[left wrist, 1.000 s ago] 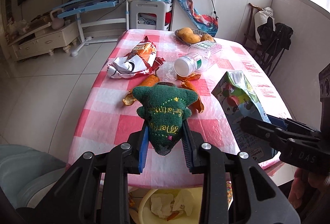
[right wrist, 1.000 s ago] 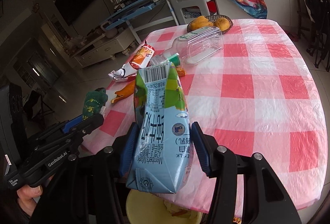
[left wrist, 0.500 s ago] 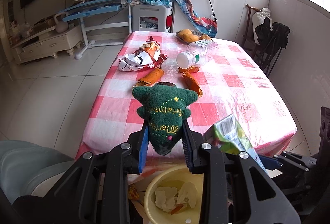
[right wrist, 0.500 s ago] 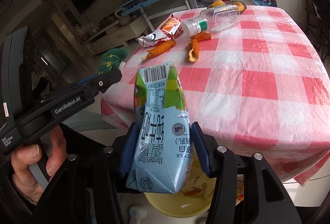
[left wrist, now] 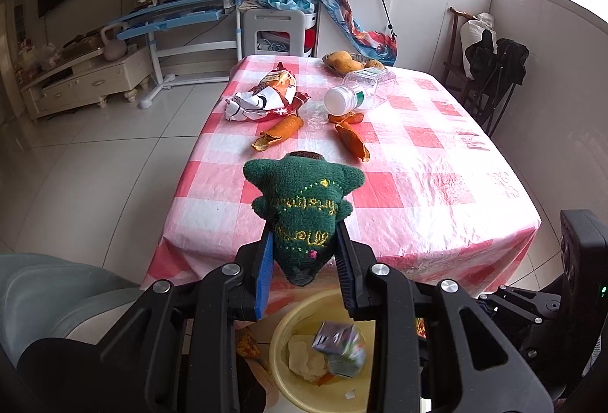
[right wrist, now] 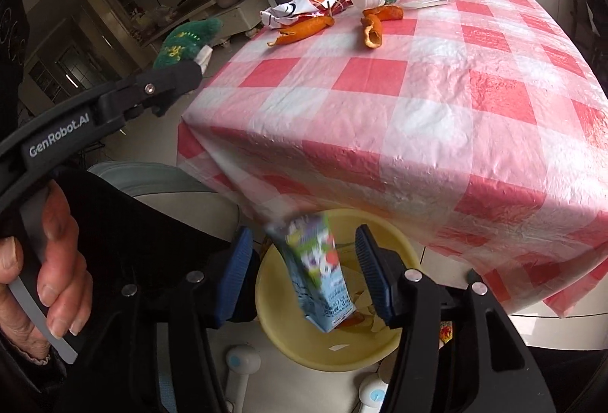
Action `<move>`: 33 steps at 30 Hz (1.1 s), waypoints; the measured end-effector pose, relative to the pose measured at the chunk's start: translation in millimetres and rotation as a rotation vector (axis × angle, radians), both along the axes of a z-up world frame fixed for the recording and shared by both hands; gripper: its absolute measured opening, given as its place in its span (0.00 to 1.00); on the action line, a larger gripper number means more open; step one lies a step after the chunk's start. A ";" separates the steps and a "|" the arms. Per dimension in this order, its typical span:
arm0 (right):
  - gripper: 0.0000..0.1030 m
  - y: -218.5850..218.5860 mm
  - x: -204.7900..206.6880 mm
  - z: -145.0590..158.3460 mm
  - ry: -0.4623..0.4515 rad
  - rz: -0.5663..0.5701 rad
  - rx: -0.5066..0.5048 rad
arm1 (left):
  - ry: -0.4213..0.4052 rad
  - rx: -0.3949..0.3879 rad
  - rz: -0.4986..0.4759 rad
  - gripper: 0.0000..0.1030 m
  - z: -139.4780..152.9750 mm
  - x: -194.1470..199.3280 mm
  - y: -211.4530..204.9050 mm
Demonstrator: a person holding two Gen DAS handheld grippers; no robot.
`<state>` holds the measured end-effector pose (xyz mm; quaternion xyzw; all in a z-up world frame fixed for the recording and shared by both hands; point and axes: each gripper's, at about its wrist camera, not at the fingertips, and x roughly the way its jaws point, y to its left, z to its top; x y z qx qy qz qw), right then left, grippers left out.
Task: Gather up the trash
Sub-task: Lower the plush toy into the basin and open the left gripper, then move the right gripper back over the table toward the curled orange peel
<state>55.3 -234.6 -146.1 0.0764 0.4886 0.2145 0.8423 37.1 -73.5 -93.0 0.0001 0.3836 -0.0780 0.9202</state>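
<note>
Two blue-padded fingers of the right gripper (right wrist: 304, 272) are standing apart, having just been opening, and the milk carton (right wrist: 319, 272) is dropping between them, blurred and tilted, with a gap showing on each side of it. In the left wrist view the same carton (left wrist: 340, 348) is lying inside the yellow bin (left wrist: 283, 367), on top of pale scraps. The bin (right wrist: 273, 322) is sitting on the floor just below the near edge of the table (right wrist: 437, 116), which is wearing a red and white checked cloth.

The left gripper (left wrist: 304, 257) is clenching a green plush toy (left wrist: 304, 208) with gold stitched lettering; its blue pads are pressing into the toy's narrow end while the wider end is sticking out over the table's near edge. A hand (right wrist: 49, 261) is gripping that tool's handle, seen from the right wrist view.

Farther out on the cloth, two orange peels (left wrist: 279, 135) are lying apart, one left and one right. Beyond them a crumpled snack wrapper (left wrist: 266, 95) is resting near the left edge, and a clear plastic jar (left wrist: 359, 94) with a white cap is lying on its side. A dish of fruit (left wrist: 347, 62) is sitting at the far end.
</note>
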 end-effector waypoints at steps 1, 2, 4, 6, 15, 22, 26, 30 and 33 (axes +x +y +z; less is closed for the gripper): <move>0.55 -2.4 -0.1 1.8 -0.010 -0.013 0.002 | 0.004 0.001 -0.004 0.27 -1.3 -1.1 -0.9; 0.56 -5.2 -0.2 4.1 -0.024 -0.028 0.006 | 0.009 0.004 -0.009 0.27 -2.5 -2.2 -1.8; 0.58 -12.6 -0.6 10.6 -0.062 -0.068 0.016 | 0.024 0.015 -0.023 0.28 -6.3 -5.0 -5.6; 0.64 -23.5 -1.4 18.4 -0.117 -0.128 0.021 | 0.044 0.023 -0.041 0.28 -11.7 -8.5 -11.1; 0.71 -63.4 -1.3 36.2 -0.255 -0.387 0.030 | 0.210 0.103 -0.184 0.30 -47.8 -21.0 -38.2; 0.75 -61.2 -5.1 39.4 -0.299 -0.406 -0.031 | 0.273 0.163 -0.239 0.43 -58.4 -26.9 -47.7; 0.77 -56.5 -4.5 36.7 -0.308 -0.400 -0.068 | 0.214 0.111 -0.187 0.58 -42.9 -24.9 -34.0; 0.78 -48.5 -2.6 32.5 -0.305 -0.384 -0.107 | 0.158 0.026 -0.098 0.65 -27.5 -20.5 -13.3; 0.78 -42.2 -1.2 29.8 -0.303 -0.367 -0.131 | 0.106 -0.015 -0.023 0.70 -17.3 -18.3 0.6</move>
